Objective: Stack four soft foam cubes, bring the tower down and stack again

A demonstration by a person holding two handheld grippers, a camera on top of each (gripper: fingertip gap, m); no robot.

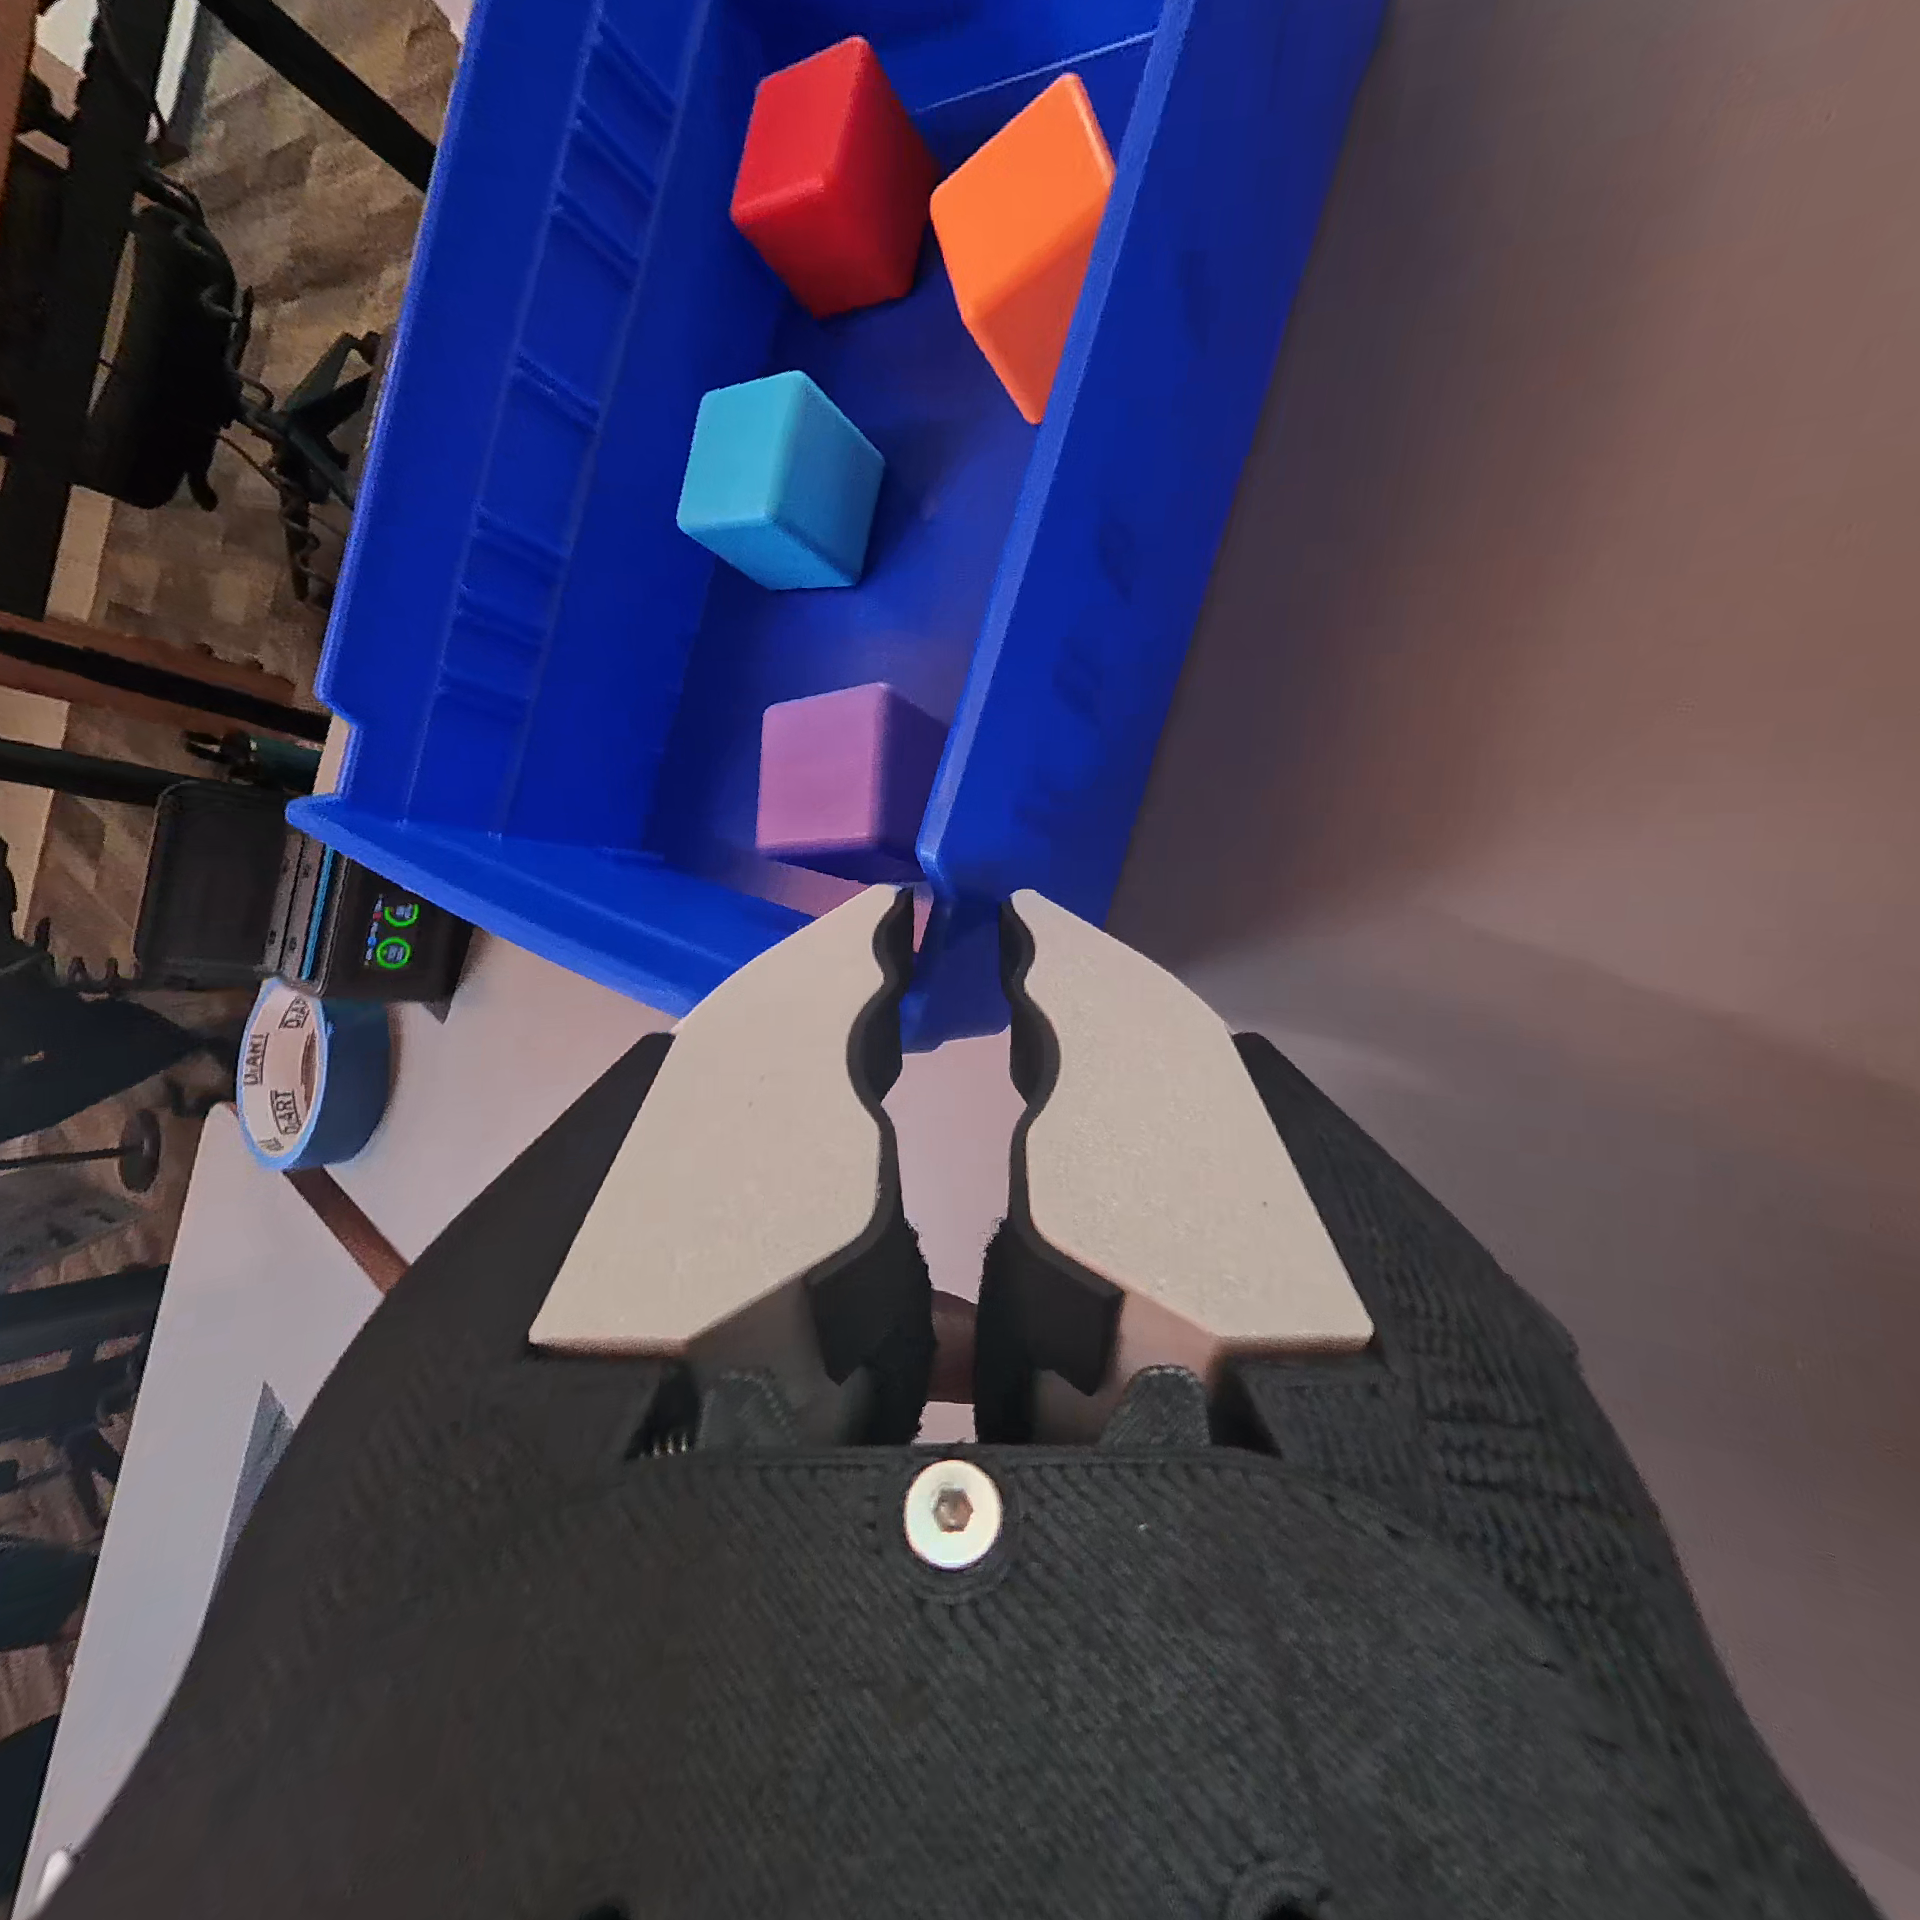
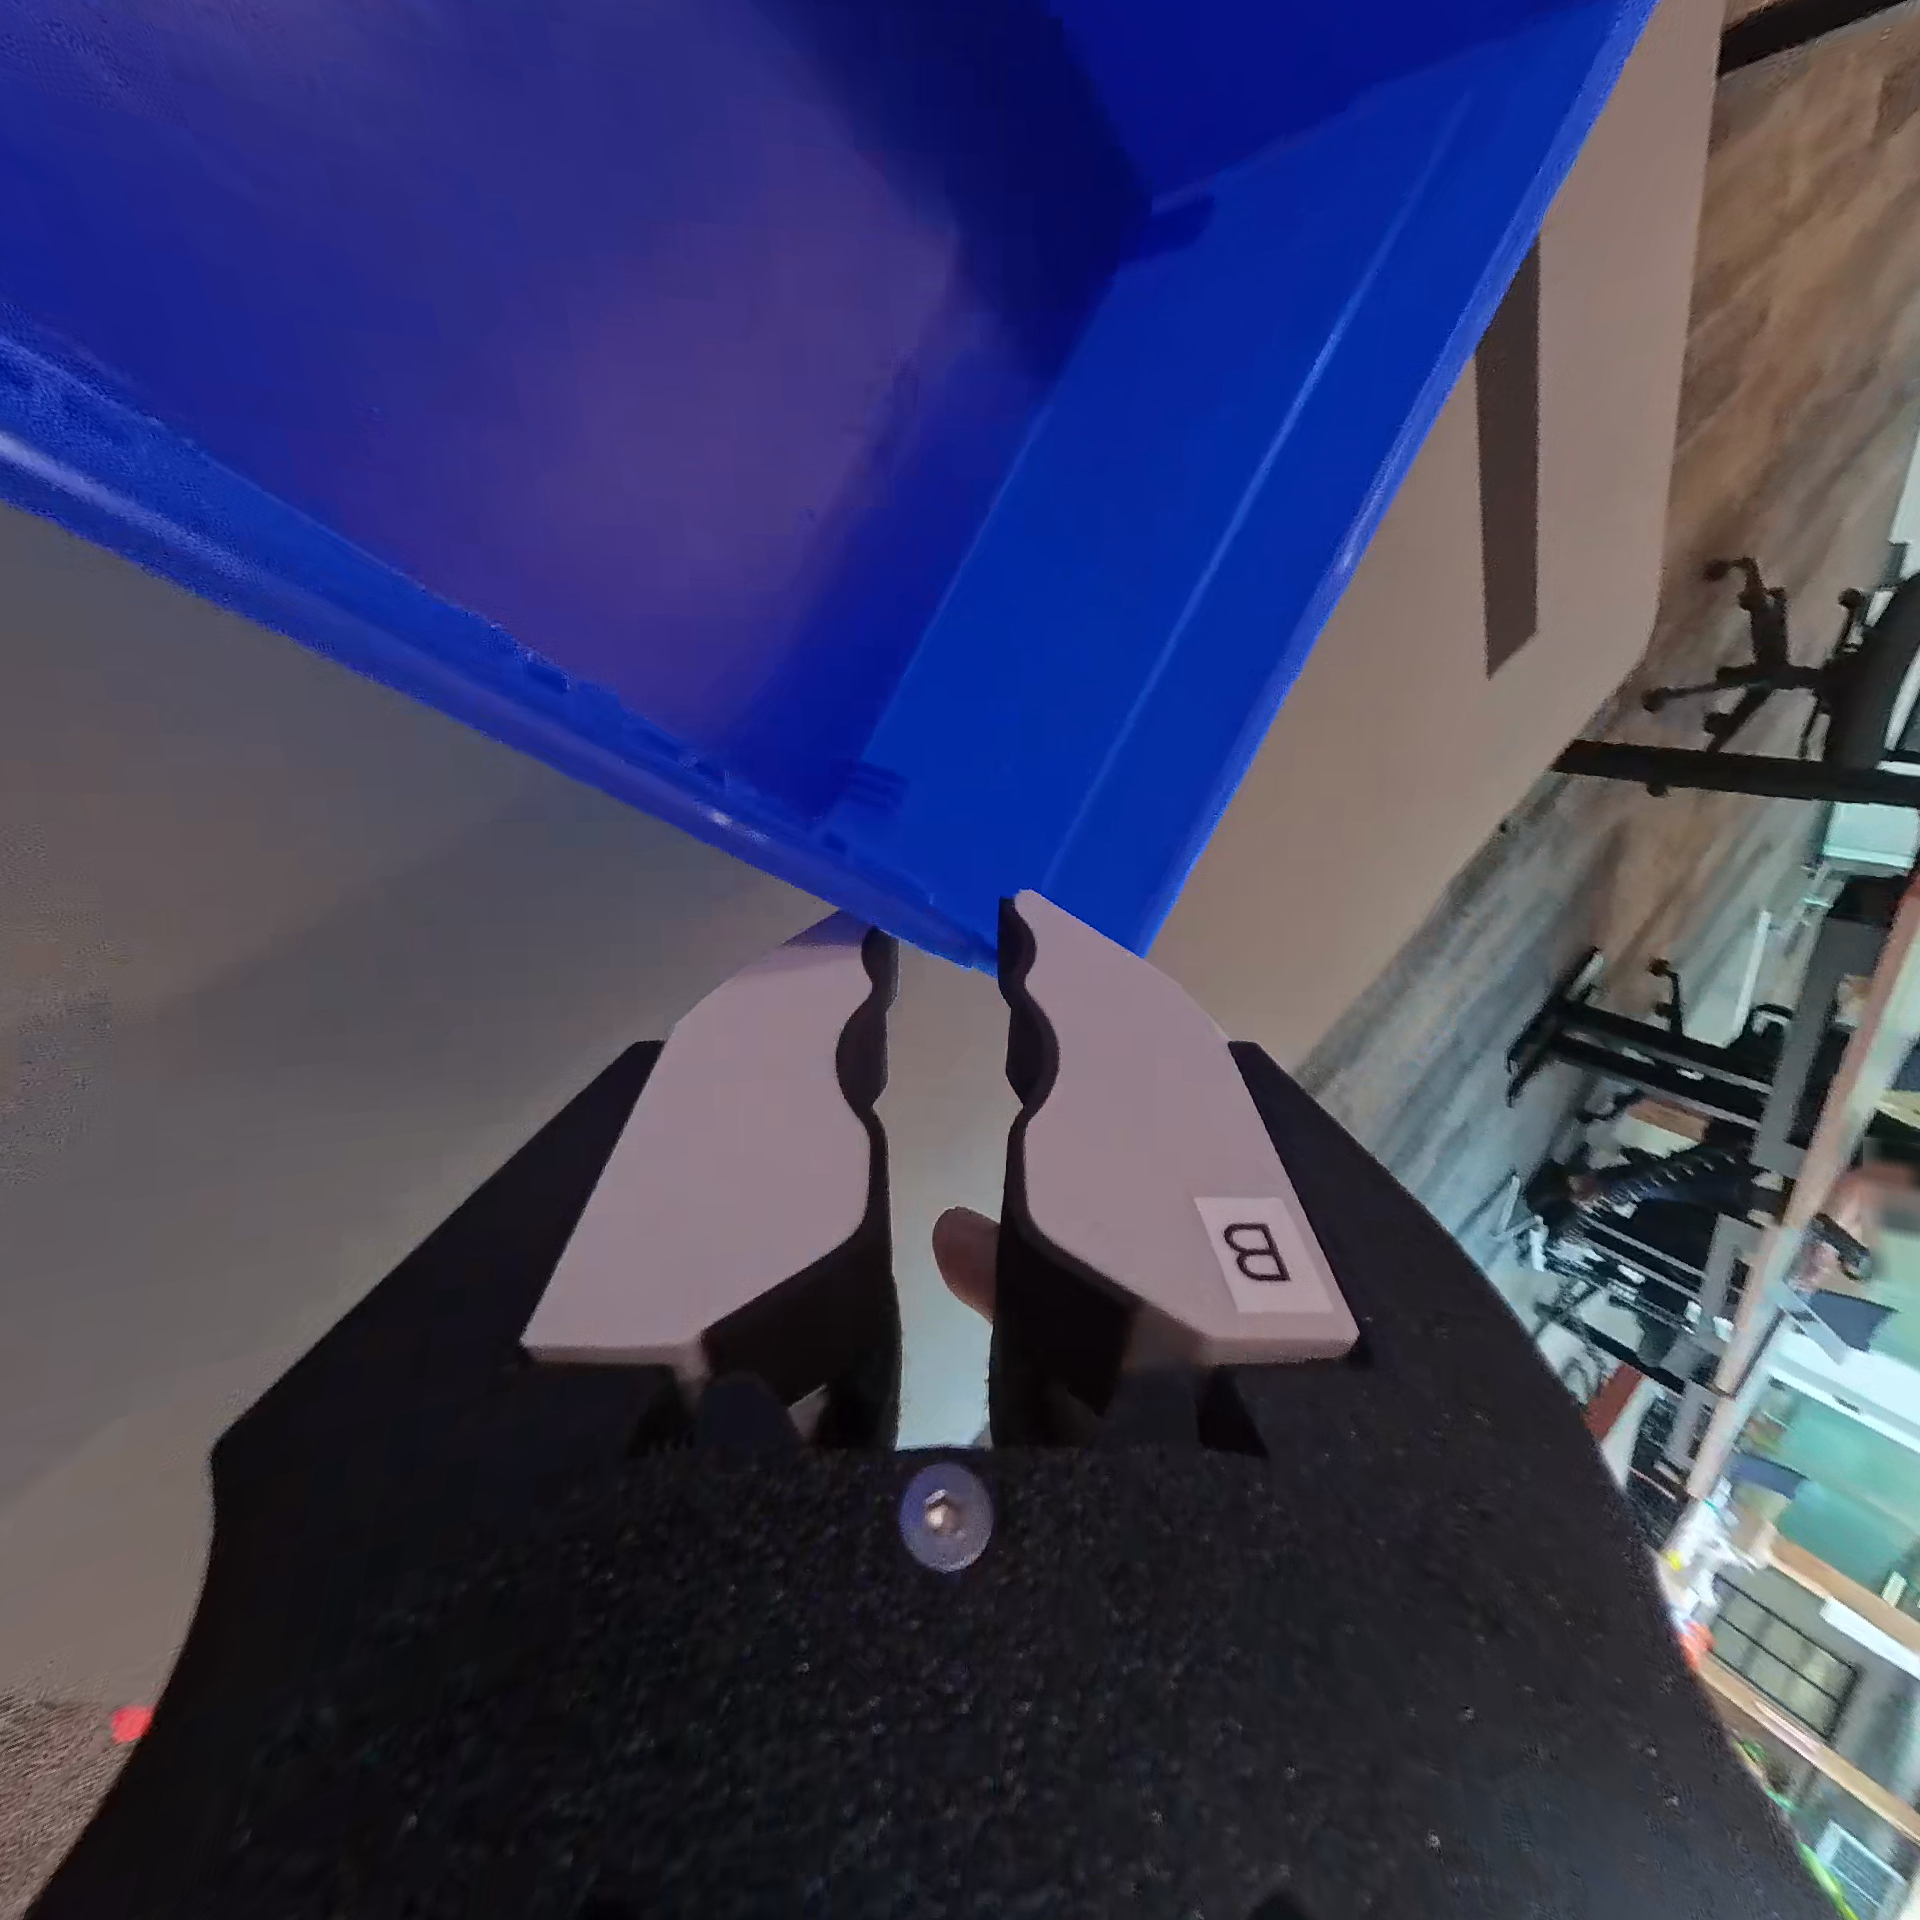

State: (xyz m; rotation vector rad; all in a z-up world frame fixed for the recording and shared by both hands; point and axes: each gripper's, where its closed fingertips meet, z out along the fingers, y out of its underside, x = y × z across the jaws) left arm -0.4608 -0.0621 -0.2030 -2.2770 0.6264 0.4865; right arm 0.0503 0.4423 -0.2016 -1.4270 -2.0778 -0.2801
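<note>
Two hand-held grippers at opposite corners of a deep blue moulded-plastic bin [image 1: 540, 436] resting on a pale grey tabletop [image 1: 1558, 623]. The left gripper [image 1: 956, 925] has its grey fingers drawn close on either side of the bin's thin corner wall, pinching it or very nearly so. The right gripper [image 2: 940, 935] stands at another corner rim with the jaws narrowly parted and the rim edge at the tips; whether it truly grips cannot be told from this view. Inside the bin lie the four soft foam cubes, loose and unstacked: a purple foam cube [image 1: 831, 774] tucked into the near corner just beyond the left fingertips, a light blue foam cube [image 1: 779, 483] mid-floor, a red foam cube [image 1: 826, 177] farther back, and an orange foam cube [image 1: 1023, 229] tipped against the side wall, close beside the red one. Outside, near the bin's end, sit a roll of blue tape [image 1: 312, 1081] and a small black device with a lit display [image 1: 390, 940]. Judged from the material, the cubes should be very light and yielding: a hard squeeze would dent them and a released cube may spring or tip. Best taken across two opposite flat faces, near mid-height, with gentle closure; the orange one would first need levelling
</note>
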